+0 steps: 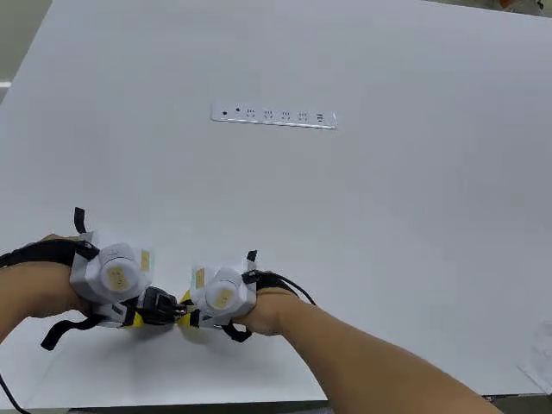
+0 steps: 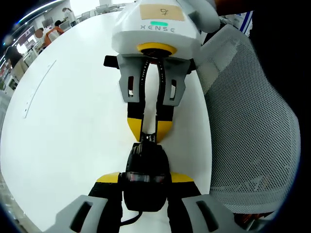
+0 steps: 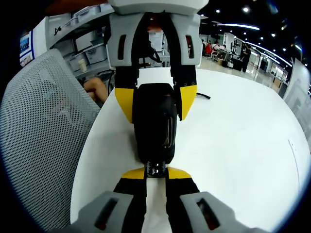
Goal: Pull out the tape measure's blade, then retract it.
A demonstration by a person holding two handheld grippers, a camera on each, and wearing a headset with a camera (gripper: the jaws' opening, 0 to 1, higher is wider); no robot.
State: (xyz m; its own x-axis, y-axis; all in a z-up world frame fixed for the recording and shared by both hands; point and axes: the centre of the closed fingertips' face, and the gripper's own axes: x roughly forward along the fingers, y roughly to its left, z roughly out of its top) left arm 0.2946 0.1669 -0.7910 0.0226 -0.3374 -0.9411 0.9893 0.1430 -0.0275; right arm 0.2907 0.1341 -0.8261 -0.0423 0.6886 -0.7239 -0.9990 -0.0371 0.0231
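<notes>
A black tape measure [image 1: 158,306] sits low over the white table [image 1: 362,216], near its front edge, between my two grippers. My left gripper [image 1: 136,317] is shut on the case, its yellow-tipped jaws on both sides of the black body [image 2: 143,177]. My right gripper [image 1: 184,317] faces it from the other side and is shut on the blade's end hook [image 3: 155,169], right at the mouth of the case [image 3: 154,124]. Almost no blade shows between the hook and the case. In the left gripper view, the right gripper [image 2: 148,128] comes in from the top.
A white power strip [image 1: 274,116] lies flat across the middle of the table. A grey mesh chair back [image 2: 252,121] stands just off the table's front edge [image 1: 172,401]. A black cable [image 3: 201,95] lies on the table behind my left hand.
</notes>
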